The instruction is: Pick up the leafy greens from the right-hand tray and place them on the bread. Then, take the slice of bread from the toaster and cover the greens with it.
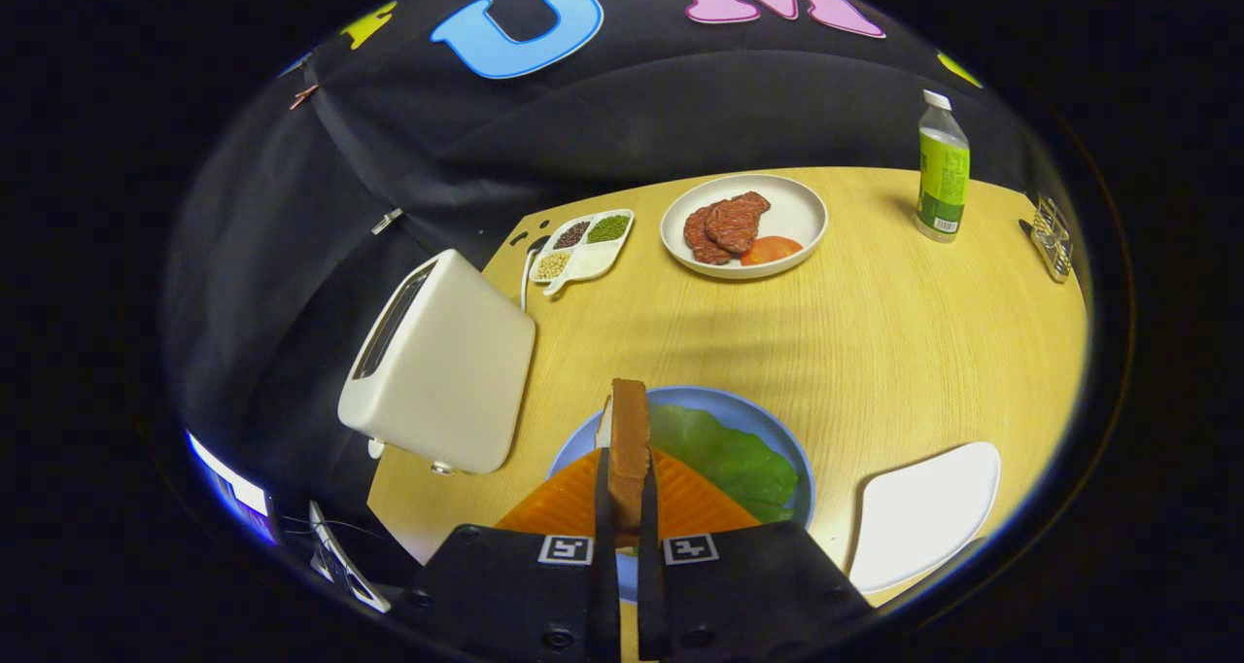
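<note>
You're on the covering step: gripper [627, 507] pinching the brown-crusted bread slice [629, 439] upright over the blue round plate [792, 449], green lettuce leaf [729, 454] just right of it, so tip it flat onto the leaf next

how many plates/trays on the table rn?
4: blue plate under the greens, just ahead of the gripper, which is shut on the bread slice; white tray beside it; meat plate beyond; divided dish past the toaster.
</note>
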